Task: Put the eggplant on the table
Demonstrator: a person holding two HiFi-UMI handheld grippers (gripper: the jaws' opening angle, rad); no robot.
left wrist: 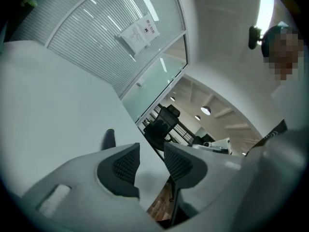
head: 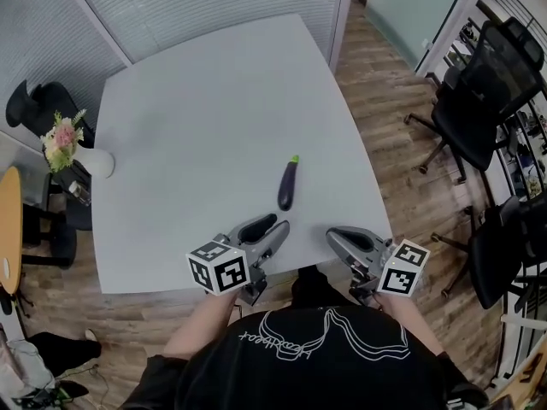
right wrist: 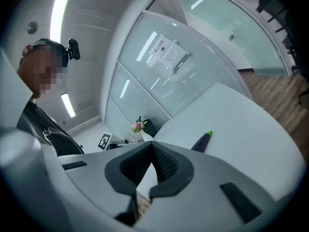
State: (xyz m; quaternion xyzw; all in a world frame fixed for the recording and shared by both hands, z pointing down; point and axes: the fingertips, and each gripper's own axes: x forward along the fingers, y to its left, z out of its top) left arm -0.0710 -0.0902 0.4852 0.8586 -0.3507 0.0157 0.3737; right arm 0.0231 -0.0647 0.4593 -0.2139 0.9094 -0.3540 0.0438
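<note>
The eggplant lies flat on the table, near your edge, green stem end pointing away from you. Nothing touches it, so the task looks done. Your 2 grippers hang at the table's near edge, just short of the eggplant, 1 on each side of it, likely so it stays clear and undisturbed. Your left gripper has its jaws apart with nothing between them, which fits a release. Your right gripper has its jaws closed tip to tip on nothing and seems to have no part in the holding here.
</note>
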